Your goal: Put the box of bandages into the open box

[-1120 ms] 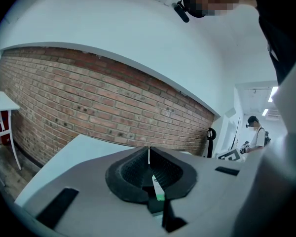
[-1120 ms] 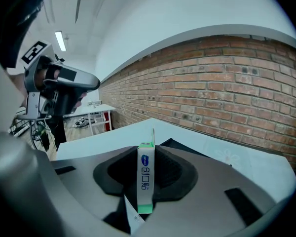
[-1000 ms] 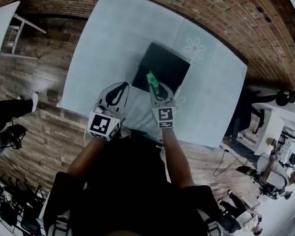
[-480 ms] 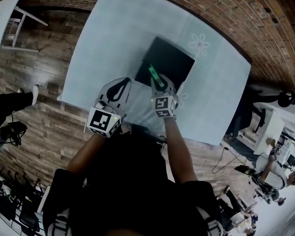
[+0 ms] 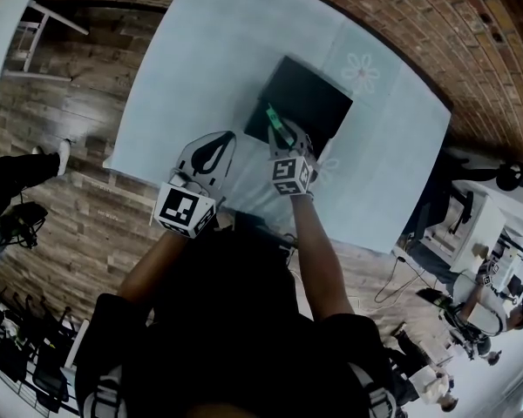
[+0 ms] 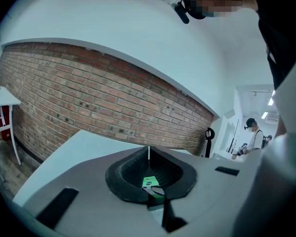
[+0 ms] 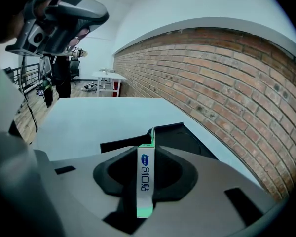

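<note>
A thin green and white box of bandages [image 5: 276,122] [image 7: 145,181] stands on edge between the jaws of my right gripper [image 5: 283,138] [image 7: 147,149], which is shut on it. The gripper holds it over the near edge of the open black box [image 5: 318,103] [image 7: 192,139] on the pale blue table [image 5: 200,68]. My left gripper [image 5: 219,140] [image 6: 148,154] hovers to the left of the black box, its fingertips together and nothing in them. In the left gripper view, the box of bandages [image 6: 149,184] shows through the gap behind the tips.
Two flower prints [image 5: 362,66] mark the tablecloth beside the black box. The table's near edge [image 5: 148,177] runs just under my grippers, with wood floor beyond. A white side table [image 5: 9,24] stands far left, and a brick wall [image 5: 436,33] runs behind.
My right gripper has moved forward a little toward the black box, carrying the box of bandages. The left gripper has stayed about where it was.
</note>
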A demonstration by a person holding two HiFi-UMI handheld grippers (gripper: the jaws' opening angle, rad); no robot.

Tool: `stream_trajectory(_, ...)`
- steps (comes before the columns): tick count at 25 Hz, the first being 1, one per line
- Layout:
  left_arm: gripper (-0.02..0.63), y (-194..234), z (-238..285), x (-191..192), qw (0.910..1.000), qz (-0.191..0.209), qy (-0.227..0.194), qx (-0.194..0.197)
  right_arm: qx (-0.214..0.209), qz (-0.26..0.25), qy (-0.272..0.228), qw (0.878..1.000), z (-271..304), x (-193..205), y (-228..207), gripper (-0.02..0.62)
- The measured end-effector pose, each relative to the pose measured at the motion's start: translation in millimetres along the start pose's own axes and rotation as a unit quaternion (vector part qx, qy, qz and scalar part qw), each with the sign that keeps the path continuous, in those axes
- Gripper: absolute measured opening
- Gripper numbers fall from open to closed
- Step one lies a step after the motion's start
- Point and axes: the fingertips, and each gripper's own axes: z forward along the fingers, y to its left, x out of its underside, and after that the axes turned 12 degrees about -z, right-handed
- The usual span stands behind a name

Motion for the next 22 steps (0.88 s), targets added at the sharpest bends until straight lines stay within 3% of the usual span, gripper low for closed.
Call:
stream_trajectory(8,0.038,6.4,-0.1,2.6,1.0000,-0.003,0.005,-0.002,-0.008,-0.017,0.006,1.000,10.7,-7.6,6.0,0.112)
stream_trajectory(16,0.038,11.1,0.4,1.8,1.0000,0.004,0.007,-0.003,-0.025,-0.094,0.046,0.994,22.7,0.9,19.8,0.114)
stream_trajectory(22,0.038,14.4,1.3,1.4,0.9999,0.007,0.009,-0.005,-0.034,-0.099,0.056,0.993,29.9,6.1,21.6,0.114)
